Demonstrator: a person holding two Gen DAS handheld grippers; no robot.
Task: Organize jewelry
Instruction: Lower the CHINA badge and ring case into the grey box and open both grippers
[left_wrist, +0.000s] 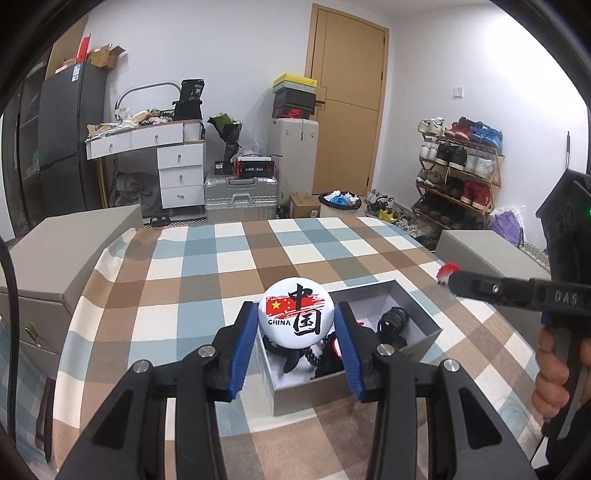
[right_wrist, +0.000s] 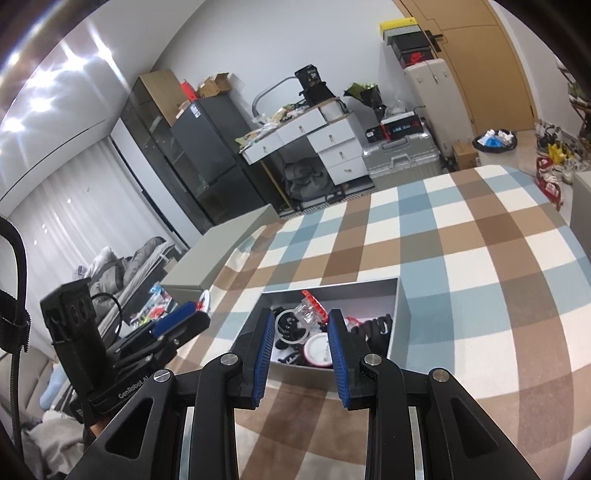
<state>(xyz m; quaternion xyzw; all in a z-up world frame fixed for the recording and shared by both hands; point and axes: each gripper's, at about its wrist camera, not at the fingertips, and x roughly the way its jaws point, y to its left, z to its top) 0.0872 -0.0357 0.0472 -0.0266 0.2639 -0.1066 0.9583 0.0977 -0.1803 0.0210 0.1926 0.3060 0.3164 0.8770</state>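
Observation:
My left gripper (left_wrist: 296, 321) is shut on a round white badge (left_wrist: 295, 313) with a red flag and "CHINA" lettering, held just above the near left end of an open grey box (left_wrist: 413, 293). The box holds black hair ties (left_wrist: 393, 320) and other small pieces. My right gripper (right_wrist: 301, 326) is shut on a clear hair clip with a red comb edge (right_wrist: 309, 307), held over the same box (right_wrist: 402, 306). The right gripper also shows at the right of the left wrist view (left_wrist: 452, 277), with a red and white tip showing.
The box sits on a table with a blue, brown and white checked cloth (left_wrist: 258, 254). Grey lidded boxes stand at the table's left (left_wrist: 66, 251) and right (left_wrist: 480, 251). A white badge (right_wrist: 318, 350) lies inside the box.

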